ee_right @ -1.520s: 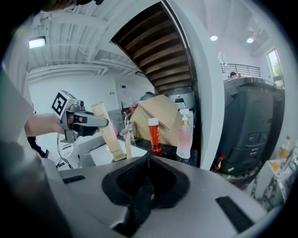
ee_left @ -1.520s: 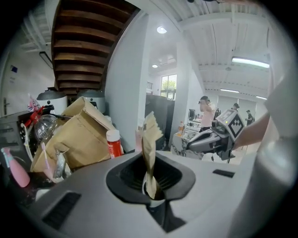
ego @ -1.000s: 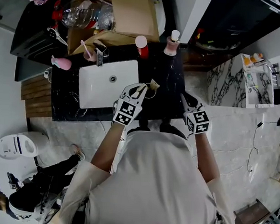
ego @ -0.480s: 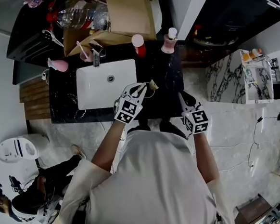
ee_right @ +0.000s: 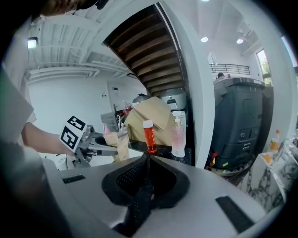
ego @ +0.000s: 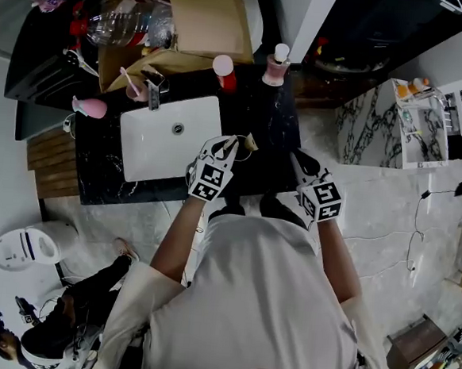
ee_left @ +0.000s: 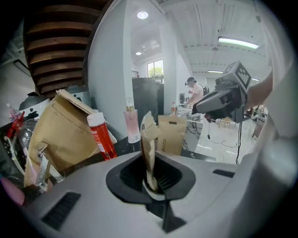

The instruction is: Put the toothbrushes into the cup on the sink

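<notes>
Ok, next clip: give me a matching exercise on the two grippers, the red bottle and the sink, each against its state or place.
Things:
1. left gripper
2. right gripper
3. red bottle
4. sink

States or places:
a. white, set in the black counter
b. jaws together, nothing between them
c. clamped on a tan paper packet
d. upright at the counter's back edge

Pairs: 1-c, 2-b, 3-d, 4-a

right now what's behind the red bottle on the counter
A cardboard box stands right behind the red bottle. Its flaps hide what is inside it, and whatever lies behind the box is covered too.
</notes>
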Motion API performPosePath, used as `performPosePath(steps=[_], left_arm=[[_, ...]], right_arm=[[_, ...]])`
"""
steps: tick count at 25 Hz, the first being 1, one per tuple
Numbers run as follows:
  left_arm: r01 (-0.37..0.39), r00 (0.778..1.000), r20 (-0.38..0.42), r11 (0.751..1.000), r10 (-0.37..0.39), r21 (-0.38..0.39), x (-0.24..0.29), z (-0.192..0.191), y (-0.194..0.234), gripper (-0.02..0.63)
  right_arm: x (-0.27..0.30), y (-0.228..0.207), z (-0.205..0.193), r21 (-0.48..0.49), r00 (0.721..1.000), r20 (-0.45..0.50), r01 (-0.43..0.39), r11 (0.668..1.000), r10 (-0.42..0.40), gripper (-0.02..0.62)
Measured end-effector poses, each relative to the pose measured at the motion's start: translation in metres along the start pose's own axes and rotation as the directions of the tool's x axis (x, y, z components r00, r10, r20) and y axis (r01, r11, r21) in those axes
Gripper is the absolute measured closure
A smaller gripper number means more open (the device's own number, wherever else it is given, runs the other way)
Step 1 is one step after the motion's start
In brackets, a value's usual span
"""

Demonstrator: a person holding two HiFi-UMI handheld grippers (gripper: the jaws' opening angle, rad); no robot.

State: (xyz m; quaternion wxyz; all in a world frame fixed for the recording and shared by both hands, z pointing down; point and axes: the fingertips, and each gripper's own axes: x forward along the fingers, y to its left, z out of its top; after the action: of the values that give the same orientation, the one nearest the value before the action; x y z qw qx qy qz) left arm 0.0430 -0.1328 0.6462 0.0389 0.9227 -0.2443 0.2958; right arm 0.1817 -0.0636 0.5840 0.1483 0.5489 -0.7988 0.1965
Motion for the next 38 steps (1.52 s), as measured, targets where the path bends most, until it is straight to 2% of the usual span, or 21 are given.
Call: performPosePath(steps=[6,16,18,21,26,38], left_arm=[[-0.003,1.0,-0.016,0.999,0.003,0.033,0.006,-0.006,-0.003,0.565],[-0.014,0.999,-0.039,0.999,0.015,0.033,0.012,-0.016,-0.005,0.557],[-0.025,0.999,-0.044,0.999,0.026,0.026,0.011,-0.017,-0.004,0.545],[-0.031,0.998,-0.047,0.999,0.032,0.018,0.009,-0.016,-0.005,0.484],[-0.033,0.999,-0.04,0.999,0.033,-0.009,0.004,-0.019,-0.003,0.447],[-0.053,0.999,0.004,0.998,0.053,-0.038,-0.019,-0.01,-0.008,0.431]], right_arm=[[-0.001,-0.001,-0.004,-0.006,1.0,-0.014,0.0,1.0,-0.001,0.554],[0.0,-0.001,-0.003,-0.019,1.0,-0.018,-0.015,1.0,0.014,0.554],[-0.002,-0.002,-0.004,-0.02,1.0,-0.018,-0.016,1.0,0.016,0.554],[-0.003,-0.002,-0.004,-0.02,1.0,-0.017,-0.019,1.0,0.019,0.554],[0.0,0.003,-0.004,-0.025,1.0,-0.011,-0.028,0.999,0.028,0.554],[-0.004,0.014,0.004,-0.048,0.998,0.006,-0.055,0.997,0.055,0.554]])
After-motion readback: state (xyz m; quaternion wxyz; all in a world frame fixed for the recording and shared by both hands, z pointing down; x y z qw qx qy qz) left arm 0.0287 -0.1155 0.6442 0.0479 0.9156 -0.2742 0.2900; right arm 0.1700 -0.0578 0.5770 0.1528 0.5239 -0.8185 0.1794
